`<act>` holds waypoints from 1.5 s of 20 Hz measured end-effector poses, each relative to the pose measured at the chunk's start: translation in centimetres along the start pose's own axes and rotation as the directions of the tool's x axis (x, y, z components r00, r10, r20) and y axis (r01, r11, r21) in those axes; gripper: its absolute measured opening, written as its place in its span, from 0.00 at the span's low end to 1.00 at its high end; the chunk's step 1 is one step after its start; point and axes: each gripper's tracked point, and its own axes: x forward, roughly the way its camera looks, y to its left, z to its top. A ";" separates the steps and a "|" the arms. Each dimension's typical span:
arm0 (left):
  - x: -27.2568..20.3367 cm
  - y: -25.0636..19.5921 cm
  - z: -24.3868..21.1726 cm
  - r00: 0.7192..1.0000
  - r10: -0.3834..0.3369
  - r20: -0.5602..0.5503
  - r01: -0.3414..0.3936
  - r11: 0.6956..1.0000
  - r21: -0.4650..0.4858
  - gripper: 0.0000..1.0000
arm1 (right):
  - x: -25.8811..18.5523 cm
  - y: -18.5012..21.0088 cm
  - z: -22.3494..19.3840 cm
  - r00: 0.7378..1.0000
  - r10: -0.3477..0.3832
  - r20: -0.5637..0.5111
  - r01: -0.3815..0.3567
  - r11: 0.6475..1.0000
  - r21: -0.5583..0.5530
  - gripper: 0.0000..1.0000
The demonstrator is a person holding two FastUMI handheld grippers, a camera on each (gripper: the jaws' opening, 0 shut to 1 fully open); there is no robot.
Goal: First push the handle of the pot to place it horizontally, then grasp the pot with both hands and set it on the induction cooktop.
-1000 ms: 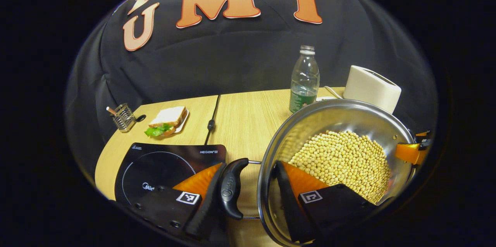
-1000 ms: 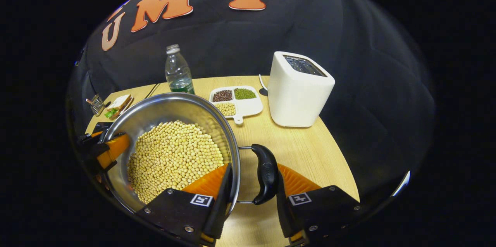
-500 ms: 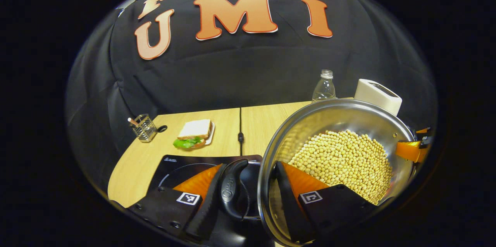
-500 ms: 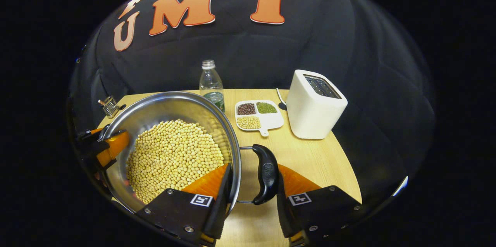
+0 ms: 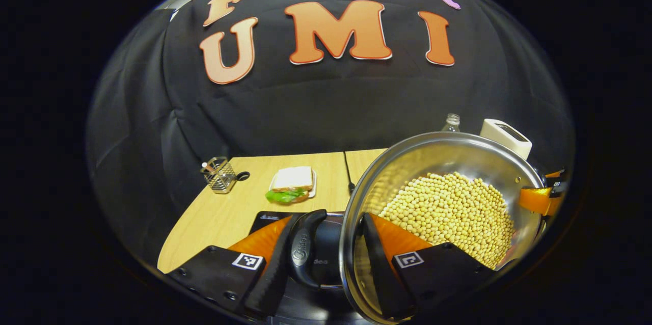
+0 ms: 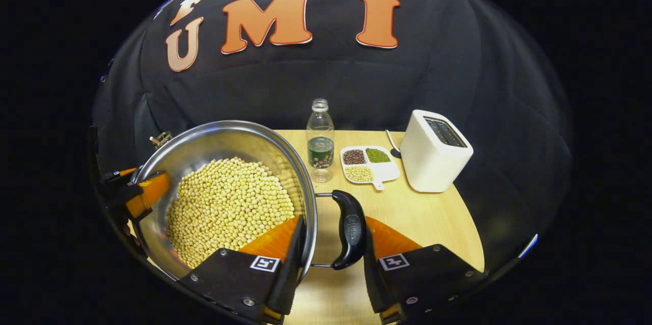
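Left gripper view: the left tool (image 5: 321,259) is clamped across the pot's rim and left handle (image 5: 301,251) — one finger outside the black handle, the other inside the steel wall. The pot (image 5: 438,154), heaped with soybeans (image 5: 448,215), sits between the two tools; whether it is clear of the surface cannot be told. The induction cooktop (image 5: 270,219) shows just beyond and beneath the left handle, so the pot appears to be over its near edge. Beyond the pot lie a sandwich plate (image 5: 290,187) and a wire holder (image 5: 219,176) on the counter (image 5: 214,218). The right tool's orange finger (image 5: 535,198) grips the far rim. Right gripper view: the right tool (image 6: 331,243) pinches the rim and the right handle (image 6: 349,228) likewise. Beyond the pot stand a bottle (image 6: 320,141), a divided bean tray (image 6: 369,164) and a toaster (image 6: 437,151). Risks, as judged: the load is heavy and each grip is narrow — uneven height between the tools would tip the pot and spill soybeans. The smooth rim could slide between the fingers. Lowering too soon could land the pot half off the cooktop.
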 end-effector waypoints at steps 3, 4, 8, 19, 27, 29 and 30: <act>-0.6 2.6 0.2 1.000 0.026 0.003 -0.026 1.000 -0.006 0.78 | 0.7 -0.2 0.0 1.000 0.025 0.007 -0.025 1.000 -0.006 0.52; -1.0 3.5 0.3 0.999 0.034 0.003 -0.034 0.999 -0.009 0.78 | 0.7 -0.3 0.0 0.999 0.034 0.008 -0.034 0.999 -0.007 0.57; -1.8 6.5 0.2 0.998 0.058 0.006 -0.058 0.998 -0.021 0.76 | 1.0 -0.6 0.2 0.998 0.055 0.018 -0.055 0.998 -0.021 0.57; -1.6 12.3 0.1 0.995 0.100 -0.009 -0.100 0.995 -0.027 0.75 | 1.5 -2.1 -0.1 0.995 0.097 0.004 -0.097 0.995 -0.022 0.57; 1.8 15.3 -2.2 0.994 0.104 -0.043 -0.106 0.993 -0.043 0.78 | 2.1 -2.6 0.0 0.995 0.098 -0.037 -0.098 0.995 -0.025 0.52; 2.7 15.4 -3.1 0.993 0.098 -0.061 -0.101 0.994 -0.044 0.75 | 1.7 -2.1 0.8 0.995 0.089 -0.052 -0.091 0.995 -0.029 0.57; 3.2 15.4 -3.5 0.993 0.091 -0.072 -0.094 0.995 -0.042 0.75 | 1.6 -2.1 0.7 0.995 0.086 -0.060 -0.088 0.996 -0.030 0.52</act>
